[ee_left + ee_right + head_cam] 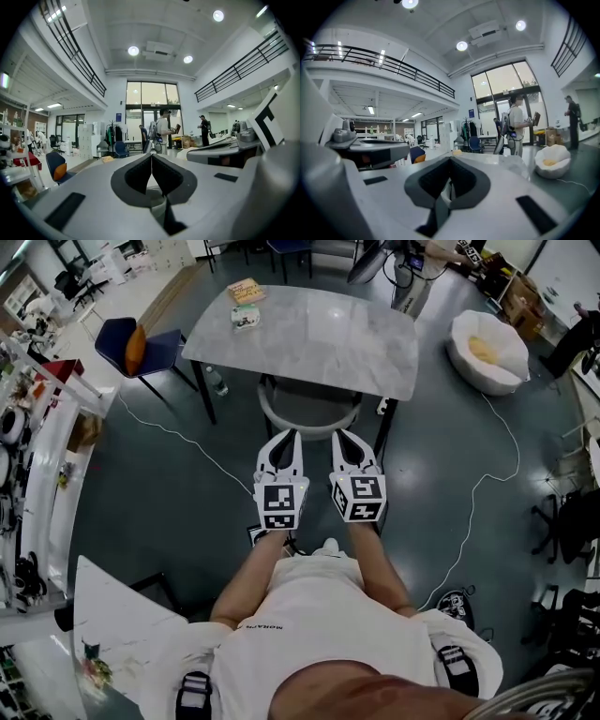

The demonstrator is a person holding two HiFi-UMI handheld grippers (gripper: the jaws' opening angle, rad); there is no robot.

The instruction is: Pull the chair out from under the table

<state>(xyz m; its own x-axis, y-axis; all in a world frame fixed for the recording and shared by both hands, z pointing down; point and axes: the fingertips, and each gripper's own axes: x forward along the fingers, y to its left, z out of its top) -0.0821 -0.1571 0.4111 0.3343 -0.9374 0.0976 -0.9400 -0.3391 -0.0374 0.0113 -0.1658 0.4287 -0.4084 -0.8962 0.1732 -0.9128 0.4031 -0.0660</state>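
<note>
My left gripper and right gripper have jaws closed and empty. The chair, tucked under the near edge of the tabletop, looks stiff and lightish; I'd grip its backrest.

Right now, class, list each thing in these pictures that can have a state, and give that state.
chair: pushed in under the table, only its curved back showing
table: standing, top mostly bare
books: closed, lying flat on the table
left gripper: shut, empty
right gripper: shut, empty
blue chair: standing apart from the table
</note>
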